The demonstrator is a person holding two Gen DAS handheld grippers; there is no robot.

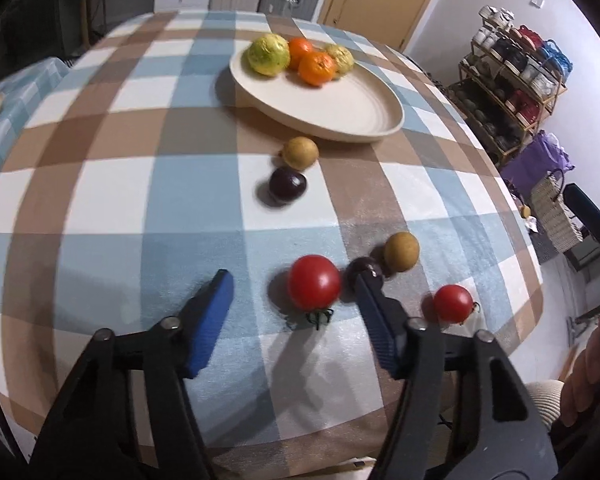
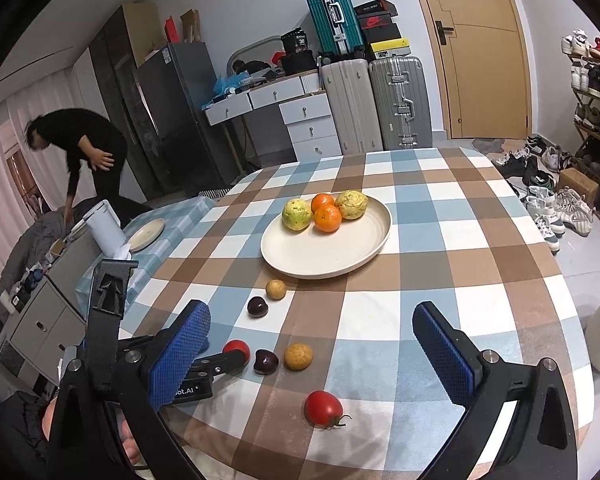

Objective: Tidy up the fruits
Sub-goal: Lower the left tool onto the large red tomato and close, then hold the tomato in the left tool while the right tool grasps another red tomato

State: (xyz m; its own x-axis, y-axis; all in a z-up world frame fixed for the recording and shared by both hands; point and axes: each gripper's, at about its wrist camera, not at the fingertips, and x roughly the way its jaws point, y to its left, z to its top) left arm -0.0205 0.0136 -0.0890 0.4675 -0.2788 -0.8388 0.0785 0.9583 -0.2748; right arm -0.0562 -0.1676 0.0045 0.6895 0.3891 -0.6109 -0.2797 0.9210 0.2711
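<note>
Clearly, the cream plate [image 2: 296, 256] is the landmark on the checked tablecloth [image 2: 440, 216]. On its far part lie four fruits close together: a green-yellow guava [image 2: 297, 215], a second guava [image 2: 352, 204] and two oranges [image 2: 327, 218] between them, touching each other.

Just beside the near rim of the plate, on the cloth, sit a small tan fruit [image 2: 276, 289] and a dark plum [image 2: 257, 307], almost touching. Further from the plate, toward the person who holds the tools, there is a second group: a red tomato [image 1: 314, 282], a second dark plum [image 2: 266, 361] and a second tan fruit [image 2: 298, 356], standing near each other in a row. A second tomato [image 2: 323, 408], with its green stem, lies alone, the furthest from the plate.

The left gripper [image 1: 294, 280] is low over the cloth on the near side of the plate. Its blue fingers [image 1: 214, 312] are apart, and the first tomato stands between them, nearer to the right finger; this picture is a little blurred, so it seems that no pad presses the tomato, but I am not fully sure.

The right gripper [image 2: 312, 320] hangs on the near side of the plate with its jaws spread wide and nothing between them.
</note>
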